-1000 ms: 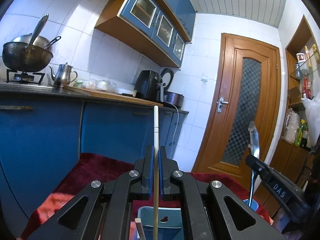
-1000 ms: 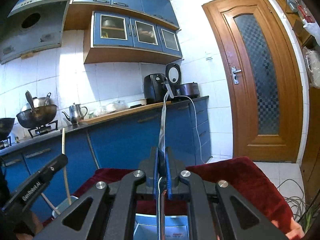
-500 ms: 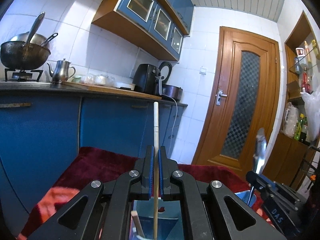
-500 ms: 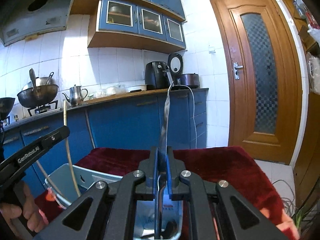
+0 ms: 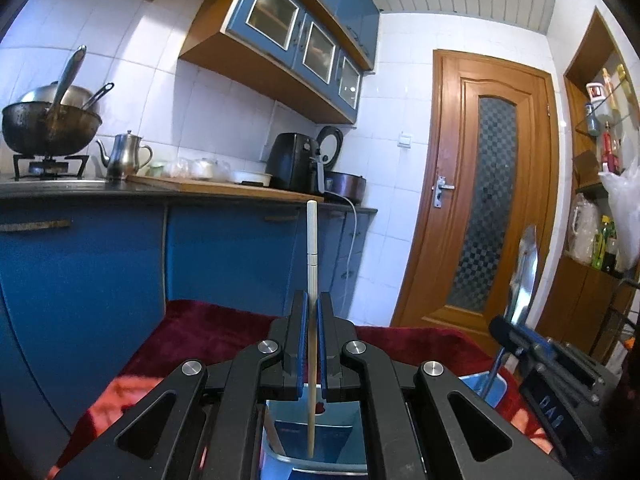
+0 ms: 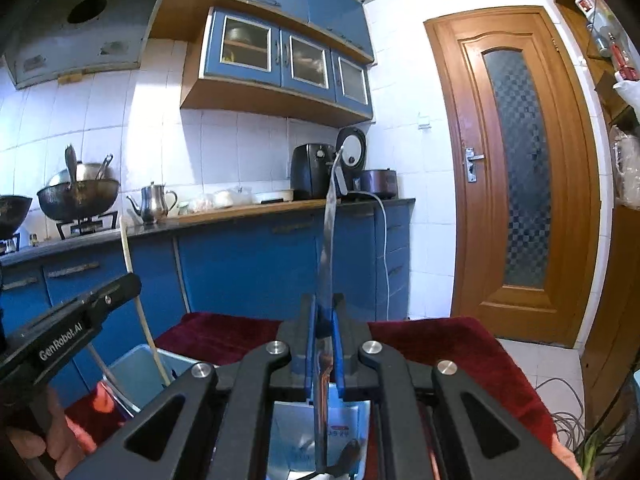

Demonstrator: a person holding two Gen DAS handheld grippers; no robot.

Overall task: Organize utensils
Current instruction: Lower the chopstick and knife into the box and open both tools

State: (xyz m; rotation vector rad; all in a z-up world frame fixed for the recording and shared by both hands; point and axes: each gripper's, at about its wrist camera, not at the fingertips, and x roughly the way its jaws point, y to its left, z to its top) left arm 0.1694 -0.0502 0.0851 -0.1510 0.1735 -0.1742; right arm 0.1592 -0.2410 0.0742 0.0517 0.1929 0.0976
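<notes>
Both grippers have tipped a little lower since a second ago, so more of the blue bins beneath them now shows. The left gripper point(image 5: 311, 334) has its fingers pinching a pale wooden chopstick point(image 5: 311, 280) that stands upright, its lower end down inside the left blue bin point(image 5: 320, 440) beside another stick point(image 5: 274, 432). The right gripper point(image 6: 324, 340) has its fingers pressed onto a metal knife point(image 6: 329, 240), blade pointing up and handle hanging into the right blue bin point(image 6: 344, 432), which holds a dark utensil. Both bins sit near each other on a dark red cloth point(image 6: 448, 344). Far behind stand blue cabinets point(image 5: 224, 256) and a wooden door point(image 5: 492, 184).
</notes>
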